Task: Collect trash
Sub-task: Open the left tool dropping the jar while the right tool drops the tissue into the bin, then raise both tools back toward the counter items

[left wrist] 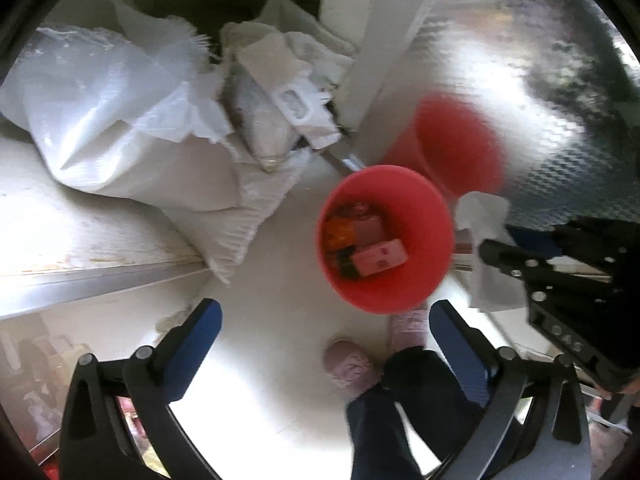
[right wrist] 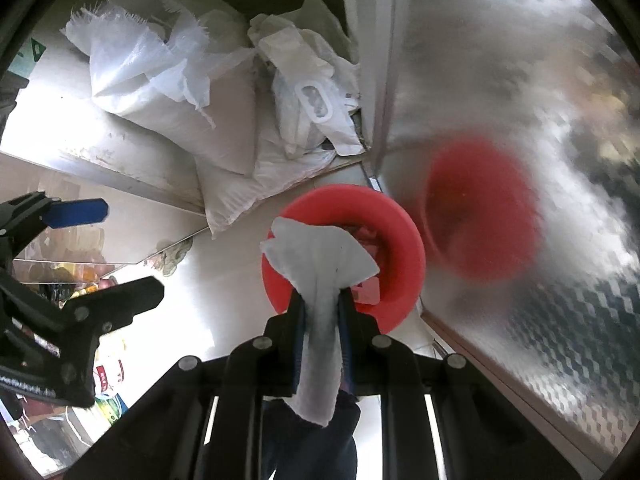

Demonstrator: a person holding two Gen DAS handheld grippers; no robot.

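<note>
The right gripper (right wrist: 322, 304) jaws clench a white tissue (right wrist: 320, 260) above the red bin (right wrist: 404, 240); left gripper (left wrist: 324, 320) jaws gape empty.

We look straight down on a red bin (left wrist: 384, 240) standing on the pale floor (left wrist: 280, 240).

Our left gripper (left wrist: 324, 332) gapes empty; packets lie inside the bin, white sacks (left wrist: 120, 120) slump nearby, and the right gripper (left wrist: 560, 276) carries a white tissue (left wrist: 484, 216).

Looks like a home storage corner: pale tiled floor (left wrist: 272, 360), slumped white woven sacks (right wrist: 160, 80), red plastic waste bin (left wrist: 384, 240), patterned frosted glass door (right wrist: 520, 80), slippered feet (left wrist: 350, 364).
</note>
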